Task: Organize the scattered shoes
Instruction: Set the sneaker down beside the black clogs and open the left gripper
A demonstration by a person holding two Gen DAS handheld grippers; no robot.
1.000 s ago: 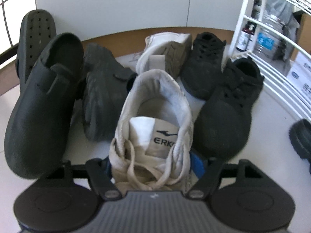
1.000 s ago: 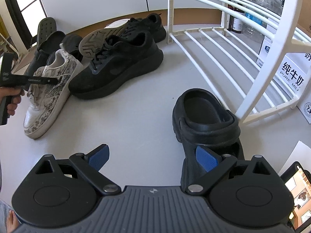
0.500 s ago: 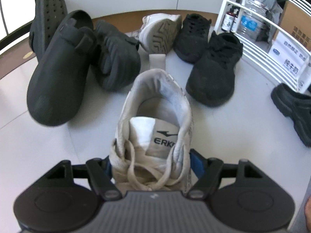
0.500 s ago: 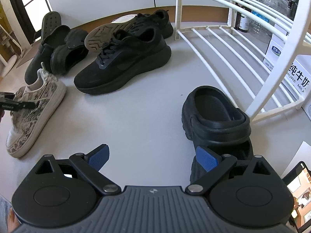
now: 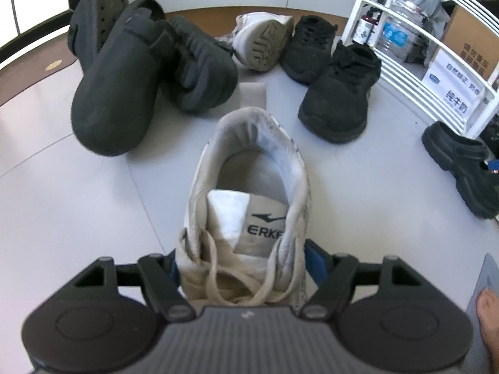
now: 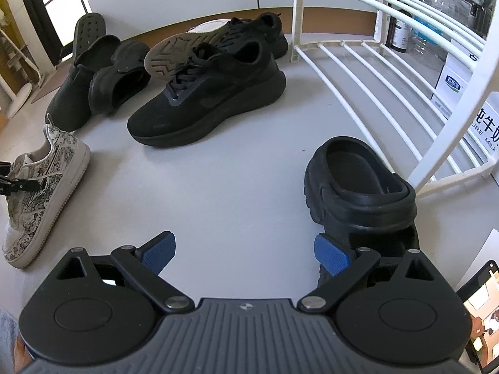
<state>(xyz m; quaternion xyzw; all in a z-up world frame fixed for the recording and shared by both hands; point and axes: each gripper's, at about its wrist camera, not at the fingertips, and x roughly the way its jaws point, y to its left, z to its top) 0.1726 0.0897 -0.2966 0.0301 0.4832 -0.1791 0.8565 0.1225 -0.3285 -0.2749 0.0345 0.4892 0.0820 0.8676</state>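
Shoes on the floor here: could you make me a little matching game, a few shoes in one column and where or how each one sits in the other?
Column one:
1. patterned white sneaker
2. black clog
3. black lace-up sneaker
4. tipped sneaker

Column two:
A. lying on its side, tan sole showing
B. clamped in the left claw
C. standing alone mid-floor, in front of the pile
D. beside the white rack, just ahead of the open right claw

Pairs: 1-B, 2-D, 3-C, 4-A
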